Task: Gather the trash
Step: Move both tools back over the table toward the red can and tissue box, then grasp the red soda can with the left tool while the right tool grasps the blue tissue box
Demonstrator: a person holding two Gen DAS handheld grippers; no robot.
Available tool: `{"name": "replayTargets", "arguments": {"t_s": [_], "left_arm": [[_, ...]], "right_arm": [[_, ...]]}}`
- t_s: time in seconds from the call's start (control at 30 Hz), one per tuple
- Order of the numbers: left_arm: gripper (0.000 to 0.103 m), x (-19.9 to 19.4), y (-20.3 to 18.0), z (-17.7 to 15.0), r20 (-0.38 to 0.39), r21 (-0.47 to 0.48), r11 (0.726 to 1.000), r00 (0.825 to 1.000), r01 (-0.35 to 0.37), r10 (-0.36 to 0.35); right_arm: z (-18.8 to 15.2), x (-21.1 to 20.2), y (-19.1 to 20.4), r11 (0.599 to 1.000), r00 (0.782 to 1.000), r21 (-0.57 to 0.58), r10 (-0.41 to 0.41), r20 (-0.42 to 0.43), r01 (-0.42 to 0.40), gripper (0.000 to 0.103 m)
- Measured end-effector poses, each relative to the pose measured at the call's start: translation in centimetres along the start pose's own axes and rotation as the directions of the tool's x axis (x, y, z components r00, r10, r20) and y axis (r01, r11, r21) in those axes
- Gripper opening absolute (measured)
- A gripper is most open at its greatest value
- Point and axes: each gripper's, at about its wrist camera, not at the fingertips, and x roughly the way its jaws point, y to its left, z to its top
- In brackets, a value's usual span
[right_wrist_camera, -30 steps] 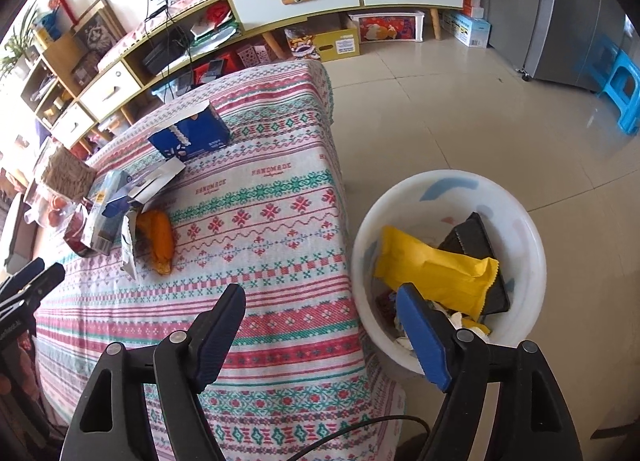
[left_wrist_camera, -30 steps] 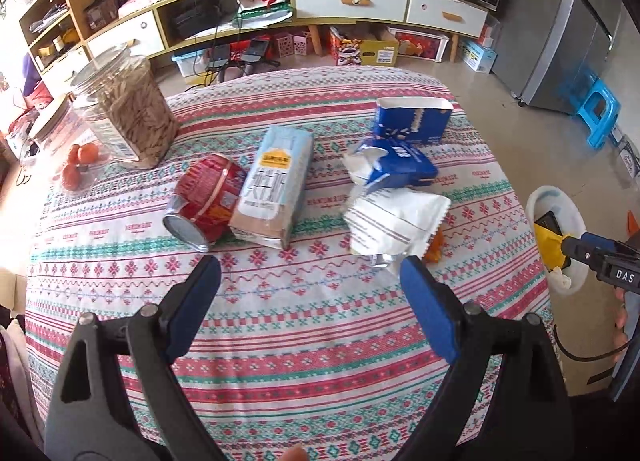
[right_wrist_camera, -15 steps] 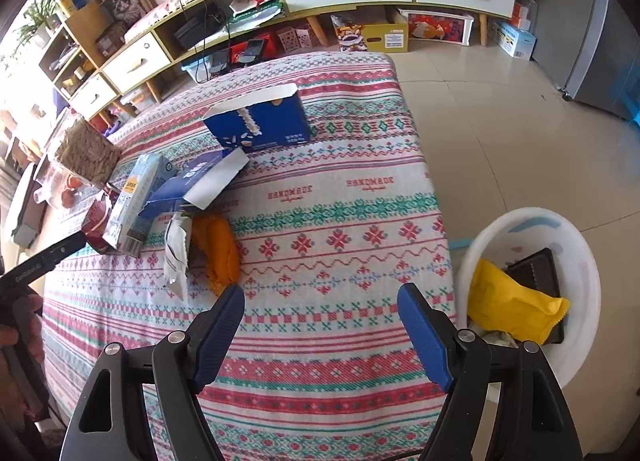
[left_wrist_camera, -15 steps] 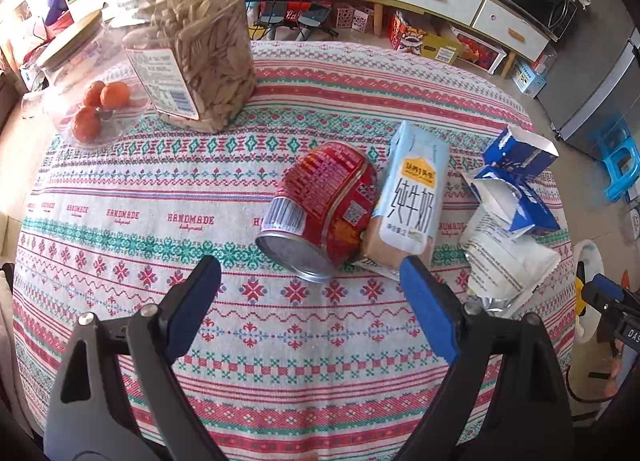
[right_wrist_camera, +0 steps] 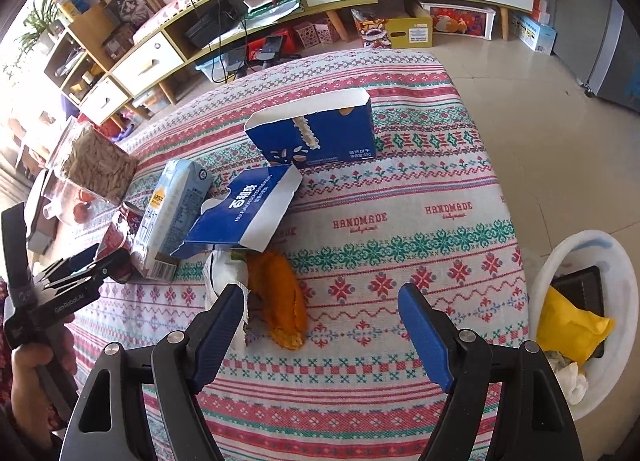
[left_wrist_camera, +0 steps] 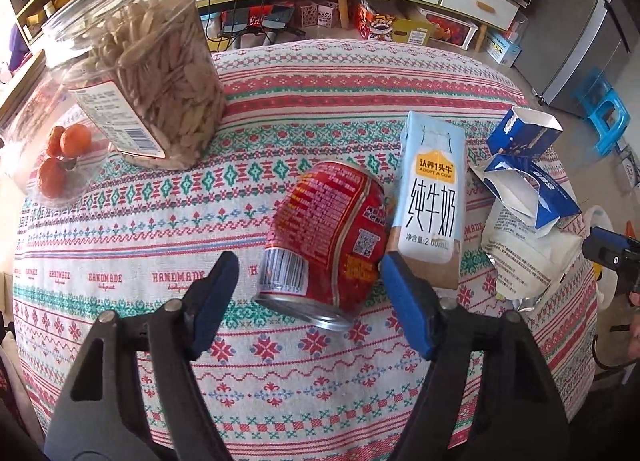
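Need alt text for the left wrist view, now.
Open left gripper straddles a dented red drink can lying on its side on a patterned tablecloth, touching a pale blue milk carton. Clear seed jar stands behind.

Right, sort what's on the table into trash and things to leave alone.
Trash:
red can
milk carton
torn blue boxes
white wrapper
orange peel

Leave:
jar of seeds
tomato container

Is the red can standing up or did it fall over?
It fell over. The red can lies on its side on the tablecloth, its silver end facing the camera, beside the milk carton.
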Motion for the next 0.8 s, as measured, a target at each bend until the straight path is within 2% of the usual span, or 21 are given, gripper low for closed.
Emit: {"name": "replayTargets", "arguments": {"t_s": [0.03, 0.07, 0.23, 0.4, 0.57, 0.63, 0.7, 0.73, 0.8], "left_arm": [[0.061, 0.1, 0.1, 0.1, -0.010, -0.001, 1.000, 1.000, 0.006, -0.006], [0.060, 0.0, 0.3, 0.0, -0.004, 0.000, 1.000, 1.000, 0.006, -0.006], [0.060, -0.2, -0.4, -0.7, -0.020, 0.098, 0.995, 0.999, -0.027, 0.029], [0.060, 0.7, -1.6, -0.2, -0.018, 0.144, 0.987, 0.997, -0.071, 0.075], [0.060, 1.7, -2.7, 0.1, -0.017, 0.202, 0.976, 0.996, -0.084, 0.089], [0.056, 2.1, -3.1, -0.3, -0.024, 0.232, 0.968, 0.995, -0.093, 0.101], [0.051, 1.7, -3.3, -0.3, -0.011, 0.237, 0.967, 0.995, -0.094, 0.099], [0.045, 1.3, -3.1, -0.2, -0.002, 0.222, 0.972, 0.996, -0.083, 0.085], [0.045, 0.6, -2.6, -0.1, -0.002, 0.184, 0.981, 0.998, -0.057, 0.058]], "right_arm": [[0.1, 0.1, 0.1, 1.000, 1.000, 0.003, 0.002, 0.001, -0.002, 0.081], [0.1, 0.1, 0.2, 1.000, 1.000, 0.007, 0.004, 0.002, -0.004, 0.081], [0.3, 0.2, 0.8, 1.000, 1.000, 0.020, 0.023, 0.003, -0.023, 0.081], [0.2, 0.1, 1.5, 1.000, 1.000, -0.003, 0.011, 0.011, -0.011, 0.081], [0.3, 0.2, 1.3, 1.000, 1.000, 0.001, 0.012, 0.009, -0.012, 0.081], [0.5, 0.0, 1.2, 1.000, 1.000, 0.007, 0.012, 0.015, -0.012, 0.081], [0.6, -0.1, 1.3, 1.000, 1.000, 0.005, 0.009, 0.022, -0.010, 0.081], [0.8, -0.2, 1.4, 1.000, 1.000, -0.002, 0.008, 0.026, -0.008, 0.081], [1.2, -0.4, 1.8, 1.000, 0.999, -0.020, 0.005, 0.044, -0.004, 0.081]]}}
